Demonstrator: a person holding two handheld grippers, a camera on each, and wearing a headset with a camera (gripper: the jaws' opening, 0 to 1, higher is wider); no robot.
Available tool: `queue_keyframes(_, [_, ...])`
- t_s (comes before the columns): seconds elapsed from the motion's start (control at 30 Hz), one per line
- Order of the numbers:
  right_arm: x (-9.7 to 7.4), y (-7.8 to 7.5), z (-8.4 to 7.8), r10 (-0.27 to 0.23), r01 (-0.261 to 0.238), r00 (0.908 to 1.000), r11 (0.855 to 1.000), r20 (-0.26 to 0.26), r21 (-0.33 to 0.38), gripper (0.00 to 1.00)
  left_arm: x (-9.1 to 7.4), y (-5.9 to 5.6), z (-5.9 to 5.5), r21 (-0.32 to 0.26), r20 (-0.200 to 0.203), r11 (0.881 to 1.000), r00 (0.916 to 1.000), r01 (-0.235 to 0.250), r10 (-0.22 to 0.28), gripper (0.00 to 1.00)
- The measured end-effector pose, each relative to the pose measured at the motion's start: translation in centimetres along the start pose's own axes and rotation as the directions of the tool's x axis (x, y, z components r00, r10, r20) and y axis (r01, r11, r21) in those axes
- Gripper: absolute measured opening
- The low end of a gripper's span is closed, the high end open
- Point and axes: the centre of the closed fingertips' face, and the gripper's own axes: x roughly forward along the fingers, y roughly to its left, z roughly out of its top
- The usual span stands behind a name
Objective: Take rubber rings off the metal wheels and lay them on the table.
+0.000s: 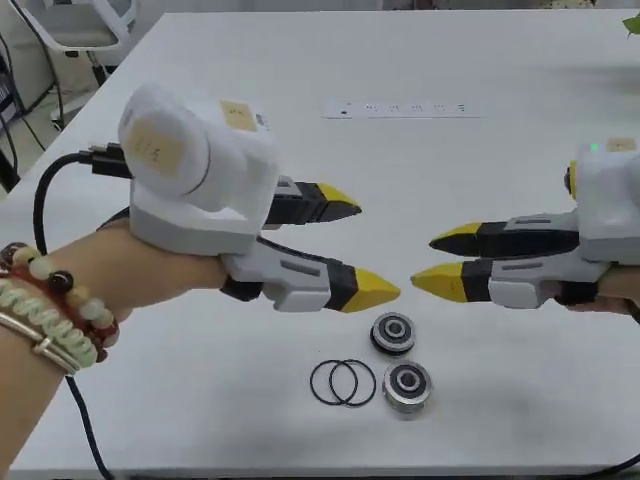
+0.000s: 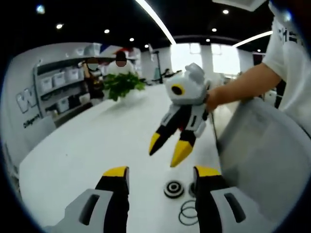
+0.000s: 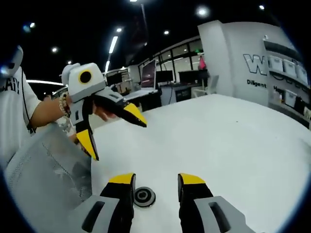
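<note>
White table [image 1: 520, 170] fills the head view, with a power strip [image 1: 400, 108] lying well beyond the metal wheels [image 1: 393, 333]. The two wheels lie flat with their bores up, one just beside the other. Two rubber rings [image 1: 343, 382] lie overlapped on the table just left of the wheels. The left gripper [image 1: 378, 250] and the right gripper [image 1: 422, 261] hover above the wheels, tips pointing at each other, each with jaws spread and holding nothing. The wheels sit below the gap between the two sets of tips, a little to the person's side of it, so neither gripper looks clearly nearer.

In the left gripper view, one of the metal wheels [image 2: 173, 189] lies ahead and below, between the spread jaws of the left gripper [image 2: 161, 172]. The rubber rings [image 2: 188, 212] lie on the camera's side of that wheel. The right gripper [image 2: 164, 156] hangs above the wheel, jaws apart.

In the right gripper view, a wheel [image 3: 144, 196] shows low between the spread jaws of the right gripper [image 3: 157, 179], closer to the left-hand jaw. The left gripper [image 3: 119, 140] hangs above and beyond the wheel, wide open.

Whether a ring remains on either wheel I cannot tell. As the wheels lie flat, either gripper would probably have to tip downward to reach a rim.
</note>
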Motion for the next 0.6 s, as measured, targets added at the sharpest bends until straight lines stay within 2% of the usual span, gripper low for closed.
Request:
queue_keyframes(0.1, [0.7, 0.0, -1.3, 0.027, -0.027, 0.9985, 1.0, -0.047, -0.014, 0.33, 0.2, 0.3, 0.4, -0.001, 0.003, 1.0, 1.0, -0.008, 0.008, 0.54])
queue_keyframes(0.27, [1.1, -0.2, -1.9, 0.026, -0.028, 0.9984, 0.999, -0.05, -0.033, 0.29, 1.1, 0.5, 0.7, -0.001, 0.009, 1.0, 0.9999, -0.007, 0.007, 0.54])
queue_keyframes(0.37, [1.0, 0.0, -2.7, 0.038, -0.039, 0.9978, 0.999, -0.053, -0.017, 0.29, 1.6, 0.4, 1.1, -0.032, 0.068, 0.999, 0.9977, -0.005, 0.007, 0.52])
queue_keyframes(0.43, [0.9, 0.2, -3.4, 0.041, -0.042, 0.9968, 0.999, -0.068, -0.019, 0.29, 1.9, 0.5, 1.1, -0.082, 0.119, 0.997, 0.9926, -0.013, 0.023, 0.5])
queue_keyframes(0.5, [1.0, 0.3, -4.0, 0.047, -0.048, 0.9954, 0.999, -0.084, -0.008, 0.29, 2.0, 0.4, 0.8, -0.102, 0.161, 0.995, 0.9864, -0.017, 0.033, 0.47])
queue_keyframes(0.57, [1.1, 0.4, -4.6, 0.052, -0.052, 0.994, 0.999, -0.096, 0.004, 0.29, 2.2, 0.3, 0.2, -0.125, 0.181, 0.992, 0.9825, -0.021, 0.044, 0.45])
queue_keyframes(0.6, [1.1, 0.5, -4.8, 0.057, -0.057, 0.9928, 0.998, -0.105, 0.009, 0.3, 2.3, 0.2, -0.1, -0.119, 0.183, 0.993, 0.9822, -0.022, 0.043, 0.45])
